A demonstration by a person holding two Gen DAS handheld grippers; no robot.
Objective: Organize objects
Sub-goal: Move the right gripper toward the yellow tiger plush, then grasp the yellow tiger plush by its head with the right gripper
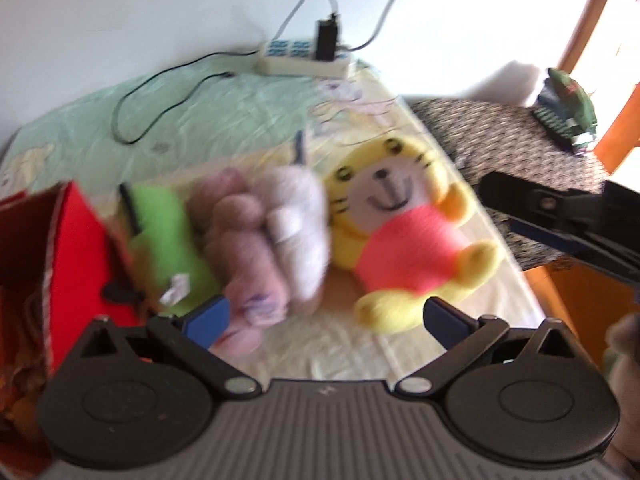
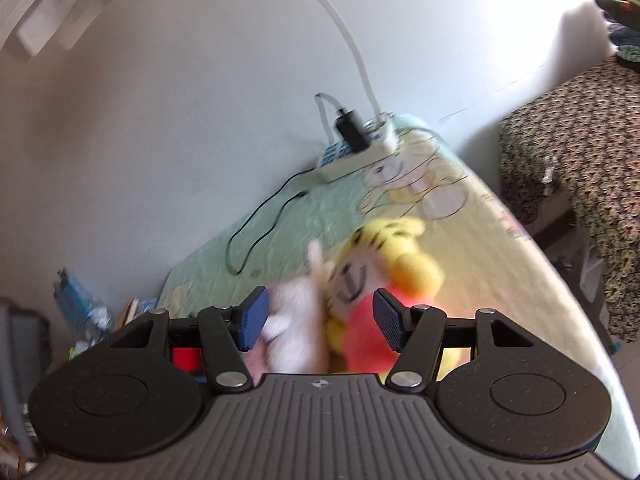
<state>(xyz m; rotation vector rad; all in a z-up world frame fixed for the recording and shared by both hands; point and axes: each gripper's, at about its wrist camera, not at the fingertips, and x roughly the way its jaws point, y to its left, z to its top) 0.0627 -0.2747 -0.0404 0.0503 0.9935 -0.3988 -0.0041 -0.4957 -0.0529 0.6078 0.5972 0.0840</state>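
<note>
Left gripper (image 1: 326, 320) spread, blue ribbed pads empty, above pale quilted mat (image 1: 340, 352), right gripper (image 2: 318, 318) spread, nothing pinched, yellow plush tiger in pink shirt (image 1: 400, 236) on mat beyond, fuzzy pink and white plush toys (image 1: 260, 232) left, red cardboard box (image 1: 68, 256) far left, white power strip (image 1: 304, 58) near wall.

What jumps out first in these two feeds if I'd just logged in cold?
The yellow tiger plush in its bright pink shirt, lying face up on the pale sheet right of centre. Beside it, to its left, runs a row of soft toys: a white one, a mauve one and a lime-green one, ending at a red box. Both tools, left and right, are open and empty.
</note>
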